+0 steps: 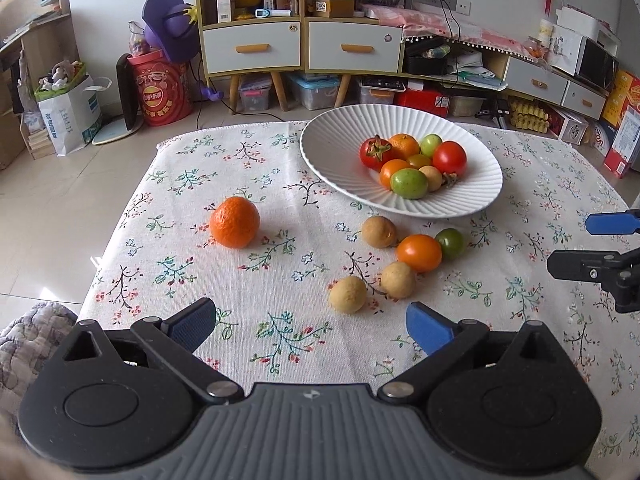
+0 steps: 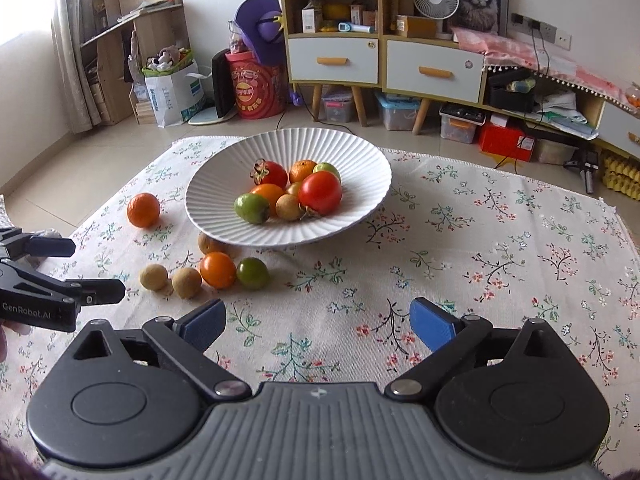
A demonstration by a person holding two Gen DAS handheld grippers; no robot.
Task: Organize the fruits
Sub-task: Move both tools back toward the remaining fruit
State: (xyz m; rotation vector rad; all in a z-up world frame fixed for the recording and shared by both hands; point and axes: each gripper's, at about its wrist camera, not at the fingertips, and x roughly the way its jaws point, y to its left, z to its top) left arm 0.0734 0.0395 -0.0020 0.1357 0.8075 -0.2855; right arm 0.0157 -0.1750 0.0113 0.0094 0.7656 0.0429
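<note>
bench (image 1: 168,184): cloth-covered, spread under and ahead of both tongs.
plate (image 1: 344,136): ahead and to the right of the left tongs (image 1: 312,326), already holding a heap of fruit; judged to be where the loose fruit goes.
mandarin (image 1: 234,222): alone, ahead-left of the left tongs, well apart from the rest; an easy first pick, best straddled squarely.
orange tomato (image 1: 419,252): ahead-right, touching a green one (image 1: 450,243); approach from the free side.
longans (image 1: 347,294): three, the nearest just ahead of the left tongs' right finger; close gently, since they may roll.
left tongs: wide open, empty.
right tongs (image 2: 318,324): wide open, empty, bare cloth between the fingers.
</note>
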